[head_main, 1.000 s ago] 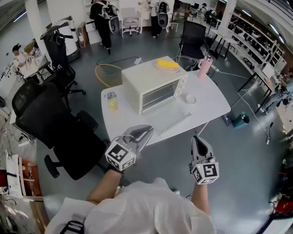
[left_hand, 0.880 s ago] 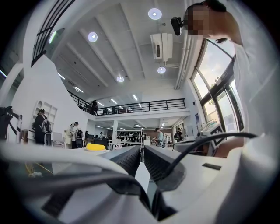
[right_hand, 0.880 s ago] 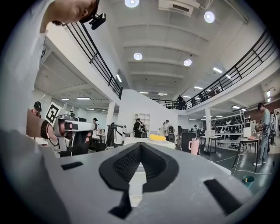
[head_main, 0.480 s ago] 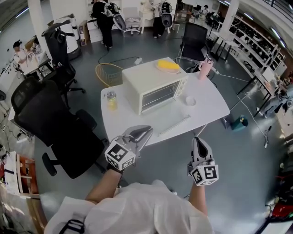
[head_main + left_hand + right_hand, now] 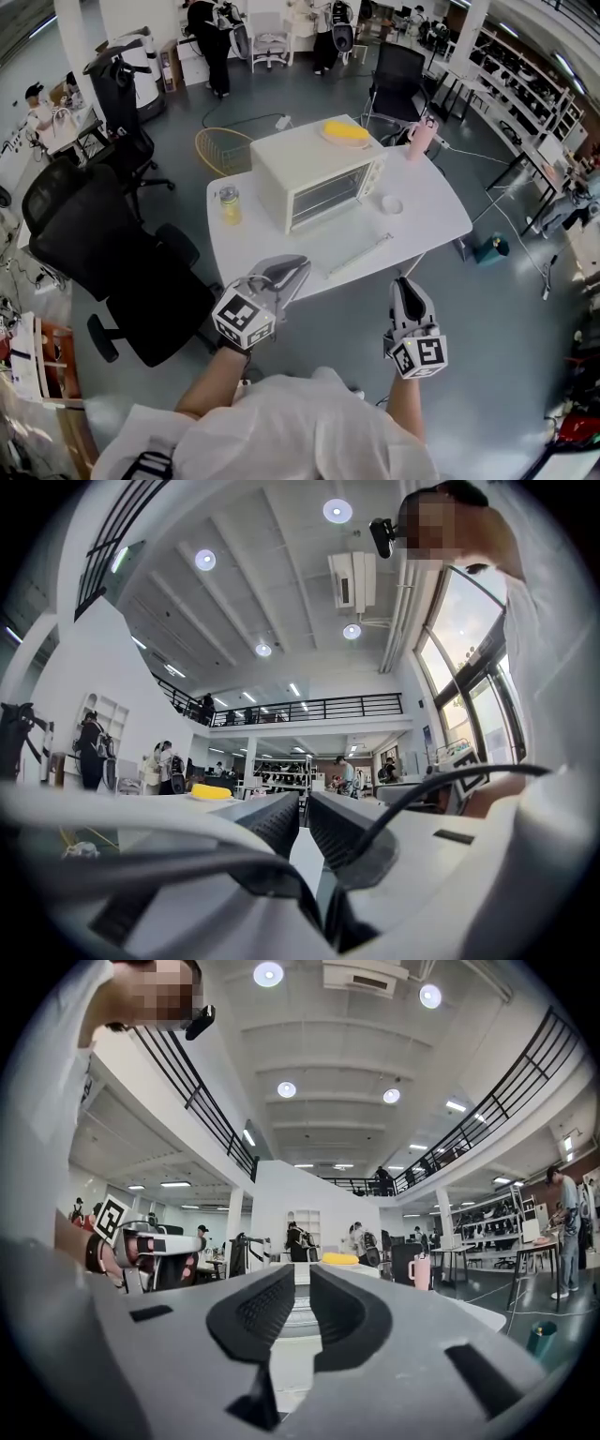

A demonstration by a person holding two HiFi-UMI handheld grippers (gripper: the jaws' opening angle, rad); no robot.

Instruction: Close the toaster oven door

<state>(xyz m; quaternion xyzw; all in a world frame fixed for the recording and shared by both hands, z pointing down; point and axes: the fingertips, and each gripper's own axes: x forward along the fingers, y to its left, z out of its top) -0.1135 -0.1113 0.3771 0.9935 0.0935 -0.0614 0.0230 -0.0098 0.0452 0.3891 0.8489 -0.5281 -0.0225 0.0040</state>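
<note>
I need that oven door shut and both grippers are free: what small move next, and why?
Probably ease the right gripper forward toward the pale handle bar on the glass door of the cream toaster oven, which appears folded down flat over the white table. Its fingers have just been opening, nothing between them, and it hangs short of the table edge.

Looking down on a desk [image 5: 431,220] carrying a toaster oven [image 5: 314,178] at its middle, toward the far edge. Resting on top of the oven: a plate [image 5: 343,132]. Standing left of the oven: a jar [image 5: 229,206]. Sitting right of it: a small dish [image 5: 391,202], with a cup [image 5: 419,138] standing behind, at the far right corner. Lying in front of the oven: a long bar [image 5: 359,255]. Hovering off the near edge: left tool [image 5: 292,270] and right tool [image 5: 405,286], well apart. Standing on the floor left of the desk: an office chair [image 5: 94,253].
</note>
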